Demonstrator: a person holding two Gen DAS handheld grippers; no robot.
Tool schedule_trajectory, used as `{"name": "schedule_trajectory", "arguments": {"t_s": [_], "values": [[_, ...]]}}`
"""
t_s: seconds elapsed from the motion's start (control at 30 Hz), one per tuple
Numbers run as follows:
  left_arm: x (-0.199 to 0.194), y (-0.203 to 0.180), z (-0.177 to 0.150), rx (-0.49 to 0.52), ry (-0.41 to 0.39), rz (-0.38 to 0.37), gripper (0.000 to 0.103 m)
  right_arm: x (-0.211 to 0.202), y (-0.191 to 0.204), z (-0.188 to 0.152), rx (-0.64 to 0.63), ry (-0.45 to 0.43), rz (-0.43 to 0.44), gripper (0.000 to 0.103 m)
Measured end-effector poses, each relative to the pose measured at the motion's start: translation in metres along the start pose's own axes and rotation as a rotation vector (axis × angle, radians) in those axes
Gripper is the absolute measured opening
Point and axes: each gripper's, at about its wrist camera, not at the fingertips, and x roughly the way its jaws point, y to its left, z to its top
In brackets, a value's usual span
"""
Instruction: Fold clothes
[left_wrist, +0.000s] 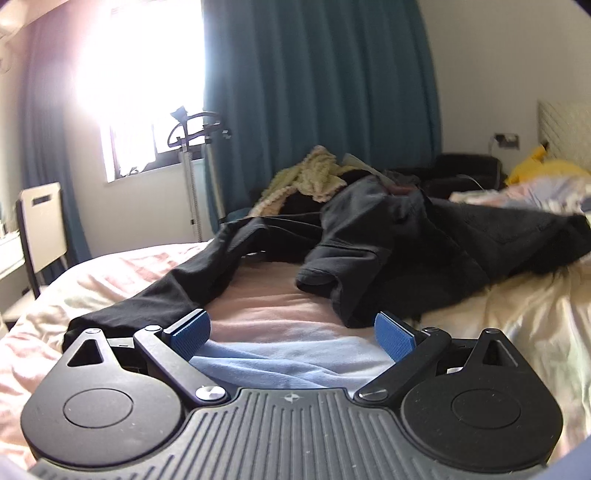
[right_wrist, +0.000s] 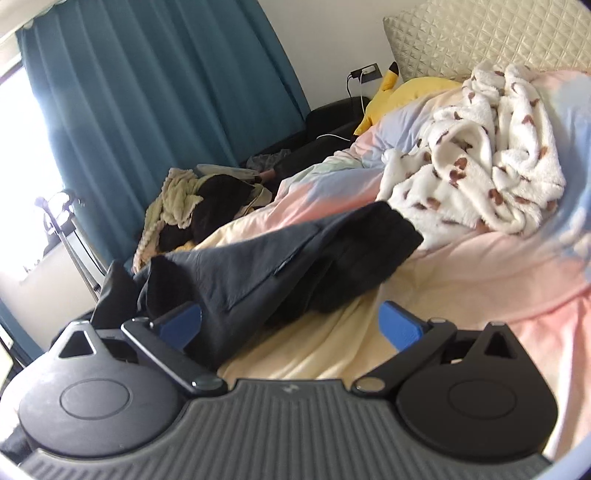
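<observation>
A pair of dark trousers (left_wrist: 373, 236) lies spread on the bed, one leg stretching toward the lower left, the other folded over near the middle. My left gripper (left_wrist: 291, 336) stands open just short of them, with only the pastel bedcover between its blue pads. In the right wrist view the same dark trousers (right_wrist: 280, 266) lie bunched in front. My right gripper (right_wrist: 291, 325) is open wide above the cover; the cloth's near edge lies by the left pad (right_wrist: 183, 325), and neither pad presses on it.
A pile of clothes with a pale knitted piece (left_wrist: 314, 177) sits at the bed's far side. A white spotted fleece blanket (right_wrist: 480, 155) and a yellow plush toy (right_wrist: 402, 92) lie near the quilted headboard (right_wrist: 480, 33). Blue curtains (left_wrist: 317, 92) hang behind; a chair (left_wrist: 40, 229) stands left.
</observation>
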Motion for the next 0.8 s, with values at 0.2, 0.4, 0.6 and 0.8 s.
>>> {"name": "schedule_trajectory", "arguments": {"t_s": [0.2, 0.4, 0.6, 0.8], "values": [[0.043, -0.059, 0.012, 0.123, 0.009, -0.061, 0.097, -0.006, 0.0, 0.002, 0.053, -0.113, 0.023, 0.103], [0.11, -0.14, 0.017, 0.178, 0.041, -0.137, 0.097, 0.011, -0.027, 0.001, 0.181, -0.101, 0.001, 0.103], [0.143, -0.191, 0.014, 0.33, 0.0, -0.223, 0.096, 0.049, -0.056, -0.01, 0.406, 0.063, 0.05, 0.103], [0.176, -0.192, 0.018, 0.242, 0.064, -0.195, 0.063, 0.074, -0.052, -0.016, 0.383, 0.107, 0.112, 0.103]]}}
